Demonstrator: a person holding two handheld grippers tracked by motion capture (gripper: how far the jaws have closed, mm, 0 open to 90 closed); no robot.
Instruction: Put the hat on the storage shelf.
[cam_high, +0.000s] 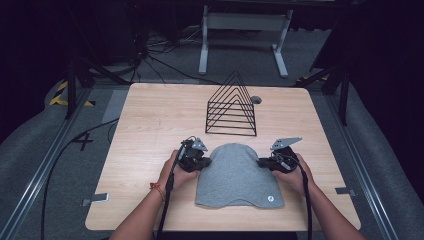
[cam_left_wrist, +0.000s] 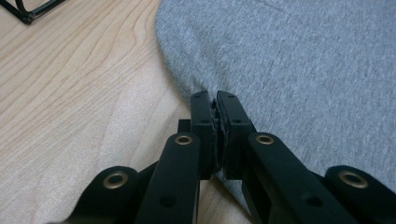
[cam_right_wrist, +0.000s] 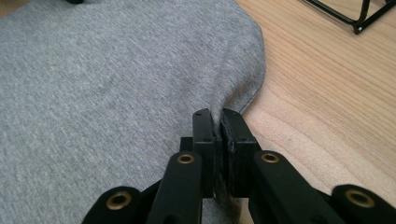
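A grey knit beanie (cam_high: 237, 175) lies flat on the wooden table (cam_high: 150, 130), rounded crown toward the far side, with a small white tag near its front right corner. My left gripper (cam_high: 206, 162) is shut on the beanie's left edge; in the left gripper view the black jaws (cam_left_wrist: 215, 100) pinch the fabric rim (cam_left_wrist: 280, 60). My right gripper (cam_high: 261, 162) is shut on the right edge; in the right gripper view the cloth (cam_right_wrist: 116, 70) puckers where the jaws (cam_right_wrist: 217, 116) clamp it.
A black wire triangular rack (cam_high: 231, 106) stands just beyond the beanie, its corner also in the left gripper view (cam_left_wrist: 32, 11) and right gripper view (cam_right_wrist: 355, 16). A small grey disc (cam_high: 256, 100) sits beside the rack. Bare wood lies left and right.
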